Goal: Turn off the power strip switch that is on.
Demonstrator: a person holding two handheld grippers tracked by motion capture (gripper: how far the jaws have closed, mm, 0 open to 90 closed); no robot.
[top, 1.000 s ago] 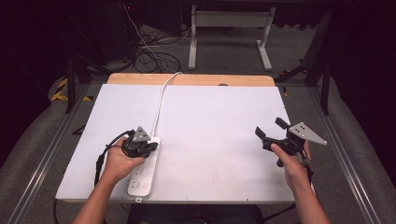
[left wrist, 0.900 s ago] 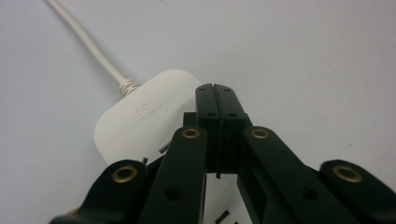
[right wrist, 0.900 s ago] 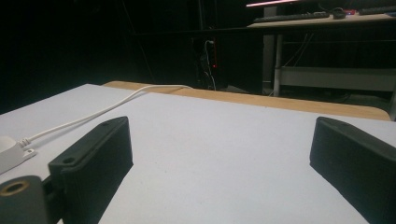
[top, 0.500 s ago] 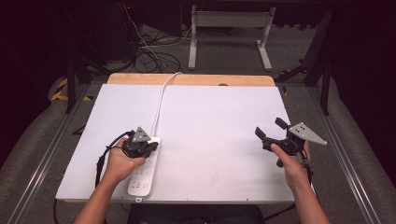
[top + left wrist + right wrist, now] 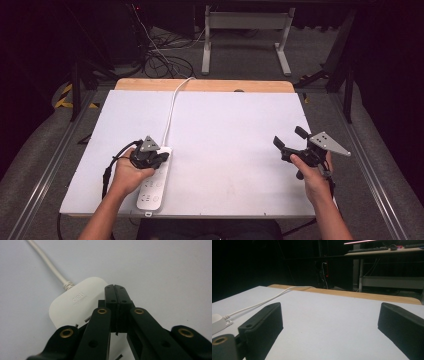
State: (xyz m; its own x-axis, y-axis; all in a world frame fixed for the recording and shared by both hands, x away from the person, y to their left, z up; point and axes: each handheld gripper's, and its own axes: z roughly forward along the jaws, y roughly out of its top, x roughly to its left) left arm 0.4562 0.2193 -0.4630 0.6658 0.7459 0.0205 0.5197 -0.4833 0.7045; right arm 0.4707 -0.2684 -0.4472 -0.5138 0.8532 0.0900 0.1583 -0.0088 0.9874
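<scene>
On the white table (image 5: 240, 140) a white power strip (image 5: 153, 187) lies near the person's edge on the left side, long axis running away from the person; its white cord (image 5: 171, 107) runs from the far end straight up the tabletop and over the wooden far edge. The left hand (image 5: 127, 172) sits right over the far end of that strip, holding the left gripper (image 5: 159, 157) down upon it; in the left gripper view the left gripper (image 5: 115, 291) has its jaws pressed flat together, tips meeting over the strip's rounded end (image 5: 75, 303), just beside the grey brand lettering, with nothing visible between them; whether the tips touch the plastic, I cannot tell. The cord's ribbed collar (image 5: 67, 285) enters the strip just left of the jaws.

Over on the right, well apart from the strip, the right hand (image 5: 312, 172) holds the right gripper (image 5: 287, 139) above bare tabletop; its grey three-cornered plate (image 5: 329, 144) points off to the right. In the right gripper view the right gripper (image 5: 329, 320) is spread wide, two black pads far apart, only white table between them; the cord (image 5: 262, 302) trails across at far left toward the wooden edge.
</scene>
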